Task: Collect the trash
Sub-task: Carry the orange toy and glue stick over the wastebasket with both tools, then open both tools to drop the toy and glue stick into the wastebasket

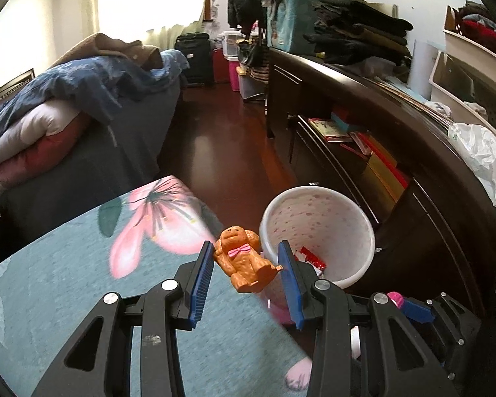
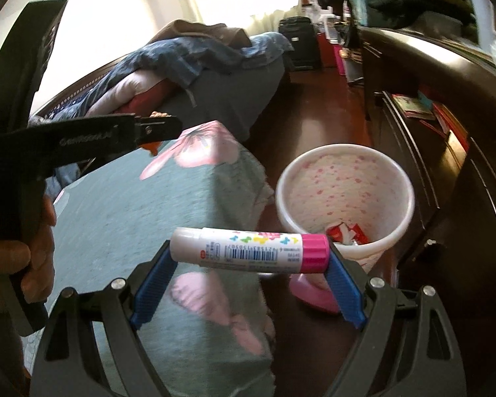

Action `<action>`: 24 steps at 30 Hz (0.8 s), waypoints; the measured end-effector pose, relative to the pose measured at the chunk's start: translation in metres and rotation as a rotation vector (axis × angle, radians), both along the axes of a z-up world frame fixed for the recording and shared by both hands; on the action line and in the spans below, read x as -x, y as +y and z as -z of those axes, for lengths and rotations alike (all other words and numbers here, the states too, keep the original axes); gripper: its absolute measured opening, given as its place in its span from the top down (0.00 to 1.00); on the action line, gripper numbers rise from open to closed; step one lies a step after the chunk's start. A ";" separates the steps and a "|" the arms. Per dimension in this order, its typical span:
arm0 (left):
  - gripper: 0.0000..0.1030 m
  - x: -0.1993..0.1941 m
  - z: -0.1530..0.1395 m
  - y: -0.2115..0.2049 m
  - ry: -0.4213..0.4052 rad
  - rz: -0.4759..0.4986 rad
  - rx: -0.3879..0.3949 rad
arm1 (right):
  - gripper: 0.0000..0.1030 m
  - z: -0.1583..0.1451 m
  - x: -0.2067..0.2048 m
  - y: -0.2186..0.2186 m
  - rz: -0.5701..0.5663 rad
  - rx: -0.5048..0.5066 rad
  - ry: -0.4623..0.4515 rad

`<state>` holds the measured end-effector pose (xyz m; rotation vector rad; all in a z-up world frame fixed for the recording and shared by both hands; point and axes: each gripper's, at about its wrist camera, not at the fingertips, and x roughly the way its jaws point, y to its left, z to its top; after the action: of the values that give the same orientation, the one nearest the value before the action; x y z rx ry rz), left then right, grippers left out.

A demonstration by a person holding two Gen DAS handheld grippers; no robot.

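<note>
The right claw (image 2: 249, 261) grips a white glue stick with a pink cap (image 2: 249, 249) end to end, its long axis crosswise, nine to three. The white pink-speckled plastic bin (image 2: 345, 162) lies at one o'clock, near. The left claw (image 1: 246, 261) pinches an orange toy dog (image 1: 243, 259), the bin at two o'clock.

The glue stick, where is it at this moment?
In the right wrist view the glue stick lies crosswise between the right gripper's fingers, held by its ends, just left of the bin.
</note>
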<state>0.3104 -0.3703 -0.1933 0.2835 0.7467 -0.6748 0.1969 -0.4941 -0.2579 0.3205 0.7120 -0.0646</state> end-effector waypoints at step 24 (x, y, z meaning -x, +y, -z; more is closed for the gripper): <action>0.61 -0.024 0.033 -0.105 0.013 0.090 -0.020 | 0.16 0.035 -0.019 -0.107 0.248 0.019 -0.002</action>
<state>0.3347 -0.4756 -0.2268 0.3333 0.7566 -0.7549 0.2161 -0.6010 -0.2928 0.3896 0.6662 -0.3055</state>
